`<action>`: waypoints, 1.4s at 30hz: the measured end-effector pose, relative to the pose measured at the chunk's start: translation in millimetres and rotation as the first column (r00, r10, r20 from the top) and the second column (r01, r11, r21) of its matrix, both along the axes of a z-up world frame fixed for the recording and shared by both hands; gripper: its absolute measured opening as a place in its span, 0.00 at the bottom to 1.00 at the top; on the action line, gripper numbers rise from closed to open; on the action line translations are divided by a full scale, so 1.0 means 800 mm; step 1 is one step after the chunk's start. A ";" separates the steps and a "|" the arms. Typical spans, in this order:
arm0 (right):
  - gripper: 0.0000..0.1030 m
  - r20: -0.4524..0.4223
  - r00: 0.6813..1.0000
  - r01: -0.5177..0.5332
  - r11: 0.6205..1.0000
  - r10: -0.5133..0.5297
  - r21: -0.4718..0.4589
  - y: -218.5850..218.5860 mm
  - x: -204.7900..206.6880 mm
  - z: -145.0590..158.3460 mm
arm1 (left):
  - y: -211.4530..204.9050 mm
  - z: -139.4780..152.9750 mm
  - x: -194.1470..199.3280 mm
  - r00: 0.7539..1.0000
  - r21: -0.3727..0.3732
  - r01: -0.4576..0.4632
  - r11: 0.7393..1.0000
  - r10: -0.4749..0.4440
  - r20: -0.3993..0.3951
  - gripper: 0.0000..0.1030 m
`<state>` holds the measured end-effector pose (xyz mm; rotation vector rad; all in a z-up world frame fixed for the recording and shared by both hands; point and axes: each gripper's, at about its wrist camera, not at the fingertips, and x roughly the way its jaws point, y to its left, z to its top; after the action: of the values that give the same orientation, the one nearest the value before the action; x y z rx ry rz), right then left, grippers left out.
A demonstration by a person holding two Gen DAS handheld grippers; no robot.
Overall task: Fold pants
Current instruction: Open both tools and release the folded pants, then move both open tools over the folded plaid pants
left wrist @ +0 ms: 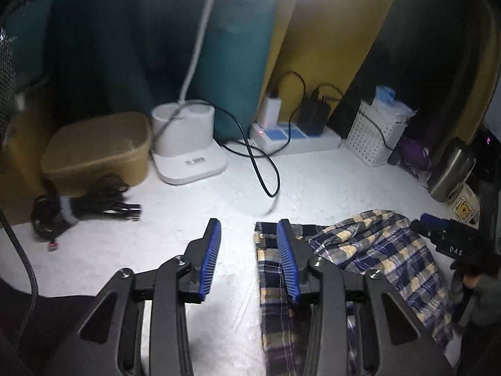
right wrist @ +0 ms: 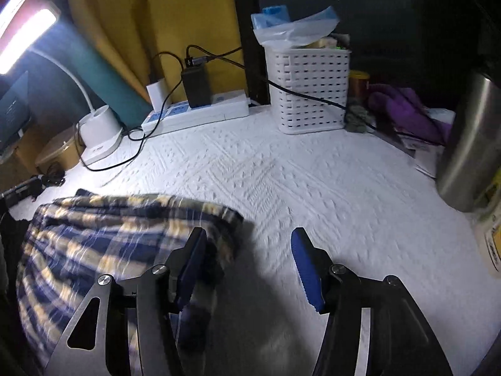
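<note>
The jaws of the left gripper are parted with nothing held, over the left edge of the blue-and-yellow plaid cotton pants lying on the white quilted table. The right gripper is likewise parted and empty. A steel flask looms large only in the right view.

White textured quilted table cover, mustard-yellow curtain behind, teal rolled mat leaning upright, white desk lamp base with glaring lit head, dark wall at right, white power strip along the back edge
</note>
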<state>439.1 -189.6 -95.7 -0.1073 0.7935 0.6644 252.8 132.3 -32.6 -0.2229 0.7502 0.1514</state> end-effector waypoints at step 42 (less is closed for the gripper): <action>0.61 0.013 0.995 -0.096 0.992 0.098 -0.077 -0.027 -0.157 -0.015 | -0.104 -0.029 -0.067 0.972 0.006 0.193 0.981 -0.190 -0.139 0.62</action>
<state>313.6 -211.1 -107.4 -0.2213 0.8018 0.7244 199.2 49.3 -55.5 -0.1211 0.9026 -0.0097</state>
